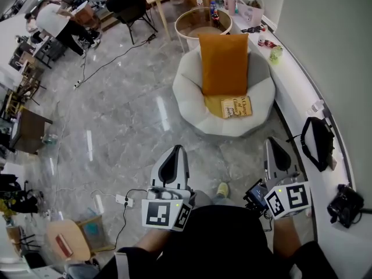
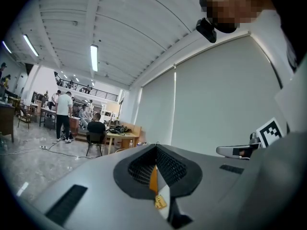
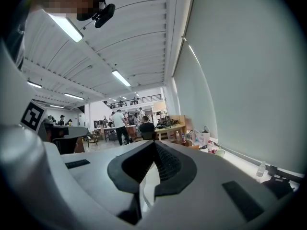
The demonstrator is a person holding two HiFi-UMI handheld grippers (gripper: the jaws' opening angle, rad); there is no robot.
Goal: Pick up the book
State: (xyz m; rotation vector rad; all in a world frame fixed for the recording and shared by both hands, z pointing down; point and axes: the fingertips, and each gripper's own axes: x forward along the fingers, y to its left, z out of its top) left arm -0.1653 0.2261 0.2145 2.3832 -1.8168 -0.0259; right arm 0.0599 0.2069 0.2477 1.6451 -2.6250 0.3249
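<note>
A yellow book (image 1: 236, 107) lies on the seat of a round pale grey armchair (image 1: 192, 100), in front of an upright orange cushion (image 1: 224, 63). My left gripper (image 1: 176, 154) is held low in the head view, a good way short of the chair, its jaws shut on nothing. My right gripper (image 1: 275, 146) hangs to the right, nearer the chair's front rim, also shut and empty. Through the slit of the left gripper (image 2: 156, 174) a sliver of the orange cushion and the book (image 2: 159, 202) shows. The right gripper (image 3: 153, 169) points toward the chair.
A white ledge (image 1: 302, 92) runs along the right wall with small items and a black bag (image 1: 318, 141). A round glass side table (image 1: 203, 21) stands behind the chair. A white power strip and cable (image 1: 122, 200) lie on the marble floor at left. People sit at desks (image 1: 125, 2) far off.
</note>
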